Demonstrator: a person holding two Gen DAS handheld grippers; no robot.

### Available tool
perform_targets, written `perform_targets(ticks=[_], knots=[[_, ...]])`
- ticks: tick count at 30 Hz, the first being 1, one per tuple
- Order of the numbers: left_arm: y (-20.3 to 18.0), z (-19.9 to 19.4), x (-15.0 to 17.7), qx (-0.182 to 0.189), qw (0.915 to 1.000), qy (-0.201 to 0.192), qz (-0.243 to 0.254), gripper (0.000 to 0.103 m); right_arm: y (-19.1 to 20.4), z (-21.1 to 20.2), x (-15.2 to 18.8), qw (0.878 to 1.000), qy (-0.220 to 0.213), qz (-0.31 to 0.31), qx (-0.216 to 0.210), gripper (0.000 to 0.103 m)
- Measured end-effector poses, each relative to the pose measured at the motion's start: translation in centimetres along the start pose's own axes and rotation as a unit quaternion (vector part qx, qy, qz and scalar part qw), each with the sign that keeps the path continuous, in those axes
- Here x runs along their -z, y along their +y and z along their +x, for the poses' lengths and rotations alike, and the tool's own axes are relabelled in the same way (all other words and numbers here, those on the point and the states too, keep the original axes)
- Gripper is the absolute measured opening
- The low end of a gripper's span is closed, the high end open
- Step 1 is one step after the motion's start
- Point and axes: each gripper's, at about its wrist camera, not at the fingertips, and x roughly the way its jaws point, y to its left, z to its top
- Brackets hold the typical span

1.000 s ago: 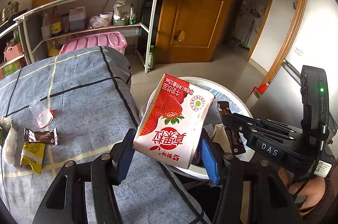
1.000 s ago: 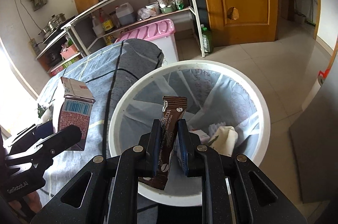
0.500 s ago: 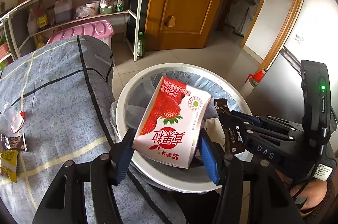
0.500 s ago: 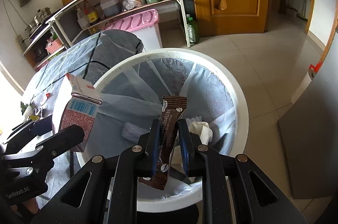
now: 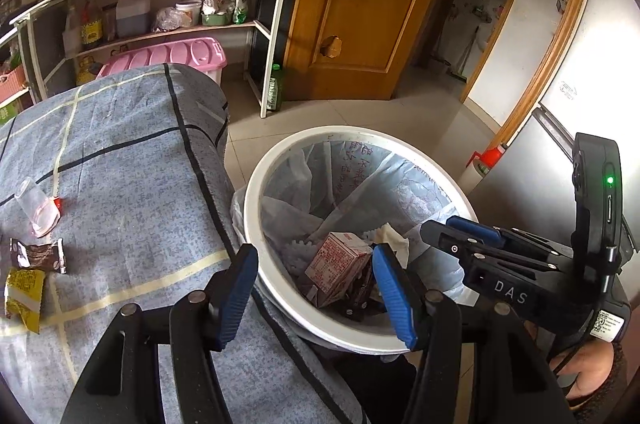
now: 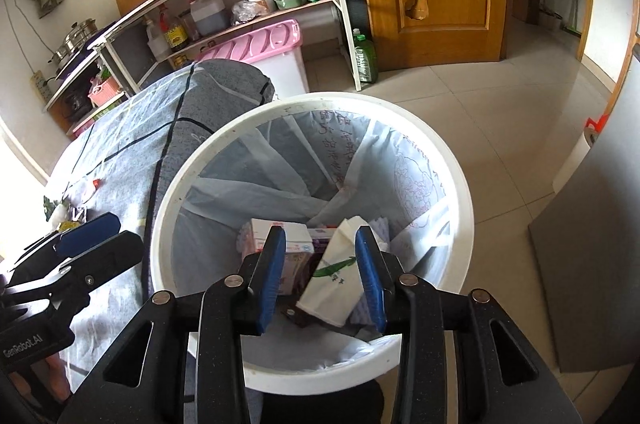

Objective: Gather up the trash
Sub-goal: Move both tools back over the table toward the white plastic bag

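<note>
I've released both: my left gripper (image 5: pixel 314 288) and right gripper (image 6: pixel 320 276) gape empty; the red milk carton (image 5: pixel 338 266) lies tilted in the bin (image 5: pixel 256 224).

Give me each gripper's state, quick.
Left gripper: open, empty, above the white round trash bin.
Right gripper: open, empty, over the same bin.

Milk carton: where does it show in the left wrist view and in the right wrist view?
Left wrist view: the milk carton lies at the bottom of the trash bin, between the left gripper's fingertips in the picture.
Right wrist view: the milk carton is low in the bin, partly behind a fingertip.
Shared landmark: the pink storage box.
</note>
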Motion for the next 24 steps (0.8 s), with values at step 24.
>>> perform_targets(ticks=[24], knots=[[15.5,-12.5,4.4,-0.14,0.9814,-0.074,-0.109,0.06,16.6,2.5,-0.4,0.986,0.001,-0.107,-0.131,0.037]])
